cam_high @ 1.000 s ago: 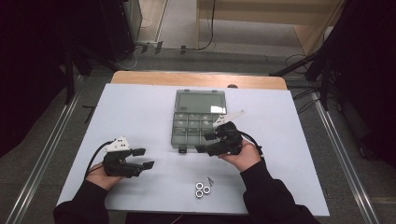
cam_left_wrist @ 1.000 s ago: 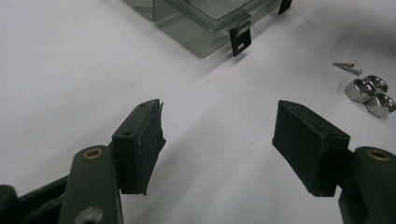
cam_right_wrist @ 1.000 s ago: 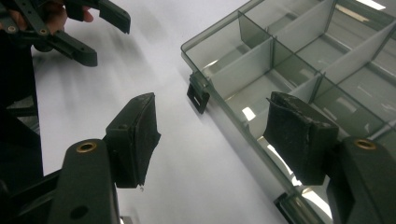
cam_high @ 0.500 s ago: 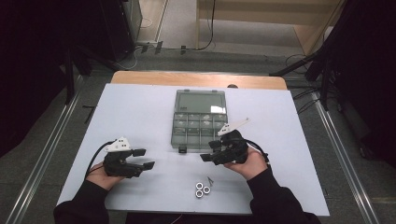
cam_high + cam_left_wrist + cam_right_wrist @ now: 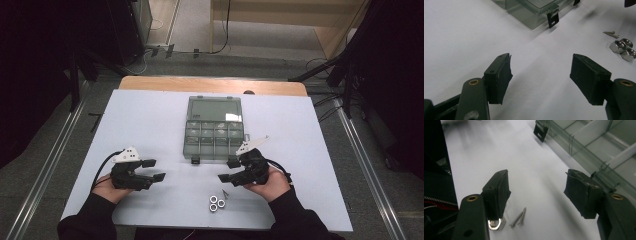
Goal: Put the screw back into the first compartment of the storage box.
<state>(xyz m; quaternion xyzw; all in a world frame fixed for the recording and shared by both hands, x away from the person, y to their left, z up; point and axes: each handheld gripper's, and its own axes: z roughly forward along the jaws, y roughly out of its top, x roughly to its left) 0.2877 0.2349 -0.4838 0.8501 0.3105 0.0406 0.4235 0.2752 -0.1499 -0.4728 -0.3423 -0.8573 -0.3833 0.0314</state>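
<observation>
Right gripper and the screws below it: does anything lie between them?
No. In the right gripper view the right gripper stands open over bare white table, the screws just under it.

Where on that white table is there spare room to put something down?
Bare patches: left of the compartment box, above the left gripper, and right of the box. It is crowded near the nuts and screws by the right gripper.
</observation>
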